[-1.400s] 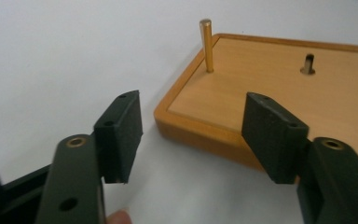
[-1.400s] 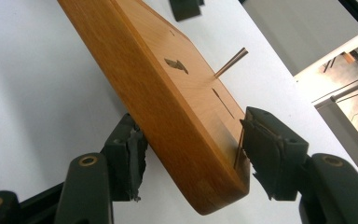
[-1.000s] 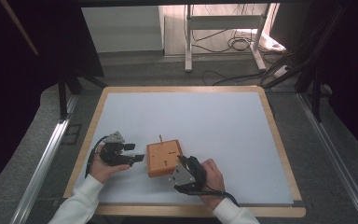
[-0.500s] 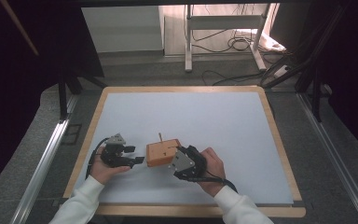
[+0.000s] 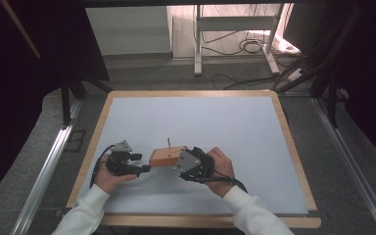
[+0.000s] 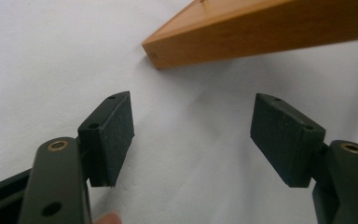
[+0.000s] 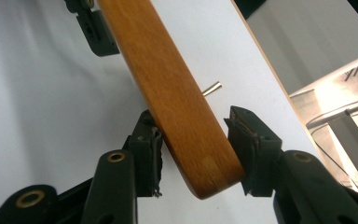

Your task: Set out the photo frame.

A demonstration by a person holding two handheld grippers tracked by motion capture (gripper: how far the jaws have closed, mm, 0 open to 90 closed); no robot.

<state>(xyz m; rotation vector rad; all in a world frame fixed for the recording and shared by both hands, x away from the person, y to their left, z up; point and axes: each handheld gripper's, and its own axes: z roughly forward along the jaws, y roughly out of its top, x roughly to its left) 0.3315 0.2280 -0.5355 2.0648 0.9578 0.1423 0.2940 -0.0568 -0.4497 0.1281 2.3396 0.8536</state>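
A flat wooden board [image 5: 168, 155] with a thin peg [image 5: 168, 142] standing from its top face is raised off the white table [image 5: 215, 117], tilted onto its edge. My right gripper [image 5: 180, 162] is shut on the board's right end; in the right gripper view the pads [image 7: 153, 149] squeeze the board [image 7: 168, 84] across its thickness, and the peg [image 7: 212, 88] pokes out behind. My left gripper [image 5: 141, 162] stands open just left of the board. In the left gripper view its jaws [image 6: 193, 126] are spread wide, with the board's corner [image 6: 261, 32] a little ahead and nothing between them.
A wooden rim [image 5: 284, 132] frames the white table top. Beyond the far edge are a metal stand [image 5: 235, 29] and cables [image 5: 254, 46] on the floor. Metal rails [image 5: 49, 166] run along both sides of the table.
The board lay flat on the table a second ago; now its right end is lifted and it is tilted on edge. Both hands have shifted slightly left and nearer.
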